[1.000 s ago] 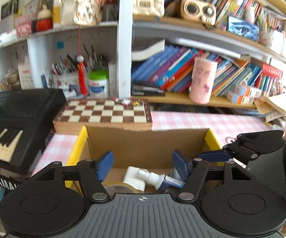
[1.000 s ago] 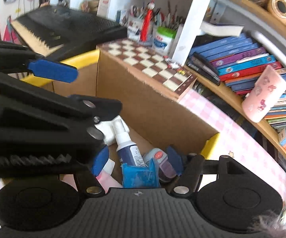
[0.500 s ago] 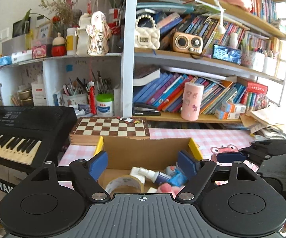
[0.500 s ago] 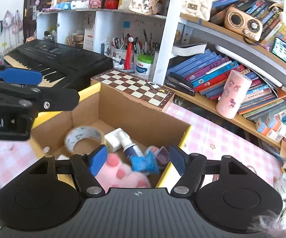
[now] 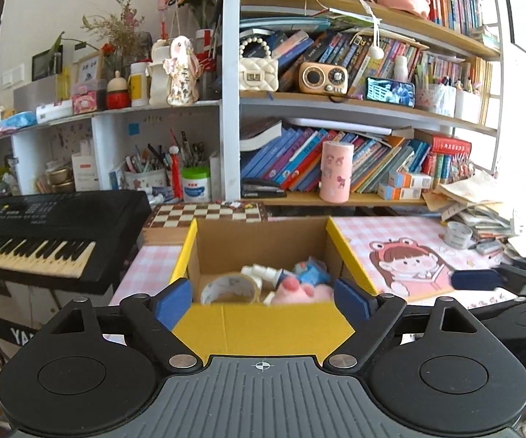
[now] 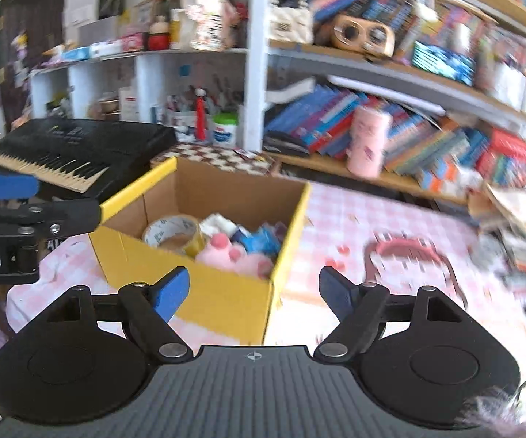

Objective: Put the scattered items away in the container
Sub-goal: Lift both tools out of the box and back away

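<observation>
1. Crowded bookshelves rise behind the pink checked tablecloth [image 5: 383, 230] where I'm working, a keyboard [image 5: 44, 226] off to one side.
2. I have the left gripper [image 5: 263, 301] spread wide and empty before the yellow cardboard box [image 5: 259, 323]; the right gripper [image 6: 252, 290] is likewise parted, holding nothing.
3. Tape roll [image 6: 173, 235], pink plush [image 6: 239, 259] and spray bottle [image 5: 268, 273] lie inside the box.
4. My worry: the right view is blurred, so a hasty reach could clip the box wall or overlook the tape roll [image 5: 458, 233] by the papers.

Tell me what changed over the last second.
Both claws, left and right, pulled up and back out of the cardboard box, open and empty. The tape roll, pink plush and spray bottle stayed inside; the box didn't move.
</observation>
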Tool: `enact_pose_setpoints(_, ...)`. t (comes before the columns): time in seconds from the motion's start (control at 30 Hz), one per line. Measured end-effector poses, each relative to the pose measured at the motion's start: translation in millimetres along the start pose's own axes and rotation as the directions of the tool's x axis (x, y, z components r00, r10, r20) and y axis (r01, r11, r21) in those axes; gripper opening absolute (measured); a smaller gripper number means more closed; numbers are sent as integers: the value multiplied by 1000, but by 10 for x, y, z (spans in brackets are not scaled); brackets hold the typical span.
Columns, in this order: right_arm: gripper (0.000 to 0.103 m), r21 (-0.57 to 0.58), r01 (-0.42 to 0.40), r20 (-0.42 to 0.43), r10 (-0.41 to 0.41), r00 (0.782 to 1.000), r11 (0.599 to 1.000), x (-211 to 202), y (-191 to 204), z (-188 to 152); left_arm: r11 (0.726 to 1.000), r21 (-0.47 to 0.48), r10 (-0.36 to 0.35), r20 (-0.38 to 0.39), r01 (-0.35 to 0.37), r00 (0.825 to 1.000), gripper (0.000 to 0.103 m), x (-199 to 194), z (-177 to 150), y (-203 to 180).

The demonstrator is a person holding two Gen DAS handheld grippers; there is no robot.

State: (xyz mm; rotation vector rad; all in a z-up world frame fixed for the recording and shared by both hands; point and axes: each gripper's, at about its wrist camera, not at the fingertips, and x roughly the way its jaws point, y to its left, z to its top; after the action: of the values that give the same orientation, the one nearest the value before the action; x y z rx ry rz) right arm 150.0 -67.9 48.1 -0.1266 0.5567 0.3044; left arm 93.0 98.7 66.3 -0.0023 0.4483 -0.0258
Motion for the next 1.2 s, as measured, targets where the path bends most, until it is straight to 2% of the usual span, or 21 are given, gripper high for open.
enact_pose_setpoints(0.3, 80, 150, 144, -54, -137, 989, 978, -428, -80, -580, 998, -14, 62, -62, -63, 996, 90, -204, -430, -85)
enact_pose_setpoints(0.5, 83, 198, 226, -101, -209, 973, 954, -595, -123, -878, 998, -7, 56, -115, -57, 992, 91, -292, -602, -140)
enact_pose_setpoints(0.67, 87, 169, 244, -126, -225, 966, 955, -639, -89, -978, 997, -3, 72, -144, -73, 987, 91, -287, -661, -196)
enact_pose_setpoints(0.97, 91, 134, 209, -139, -191, 972, 969, -663, -35, -1021, 997, 18, 76, -189, -74, 979, 91, -340, -774, -264)
enact_pose_setpoints(1.07, 92, 135, 197, -151, -177, 973, 971, -662, -27, -1045, 997, 21, 83, -207, -81, 975, 98, -354, -805, -274)
enact_pose_setpoints(1.2, 92, 141, 194, -159, -172, 972, 971, -686, -20, -1078, 996, 18, 85, -218, -83, 972, 99, -361, -824, -275)
